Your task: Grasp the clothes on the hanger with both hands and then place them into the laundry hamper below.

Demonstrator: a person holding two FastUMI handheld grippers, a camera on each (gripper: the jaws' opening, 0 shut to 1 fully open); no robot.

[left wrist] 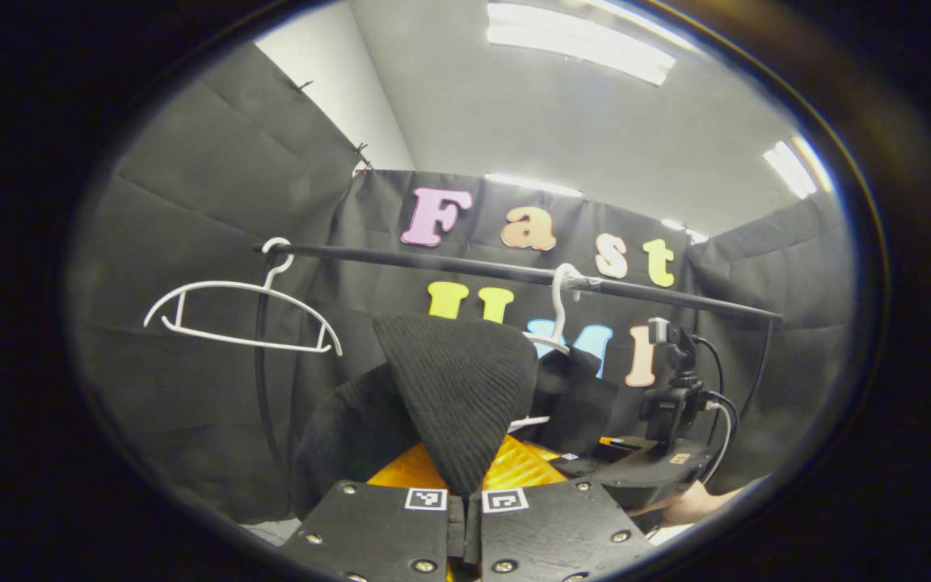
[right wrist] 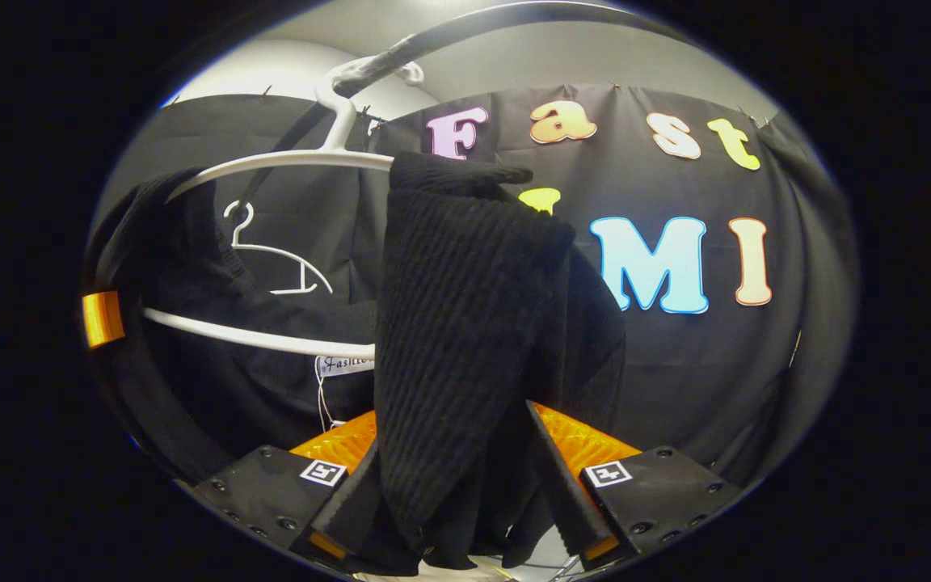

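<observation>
Black rail (left wrist: 514, 271) carries 2 white hangers (left wrist: 243, 311).

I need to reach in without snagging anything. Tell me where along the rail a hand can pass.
Free: the stretch of rail between the empty hanger and the loaded hanger. Crowded: around the black garment, where the left tool has pinched a fold and the right tool straddles the hanging cloth. The hamper is not visible.

the black ribbed knit garment (right wrist: 465, 323) hides the white plastic hanger's (right wrist: 271, 162) right half; its hem runs off the bottom edge.
</observation>
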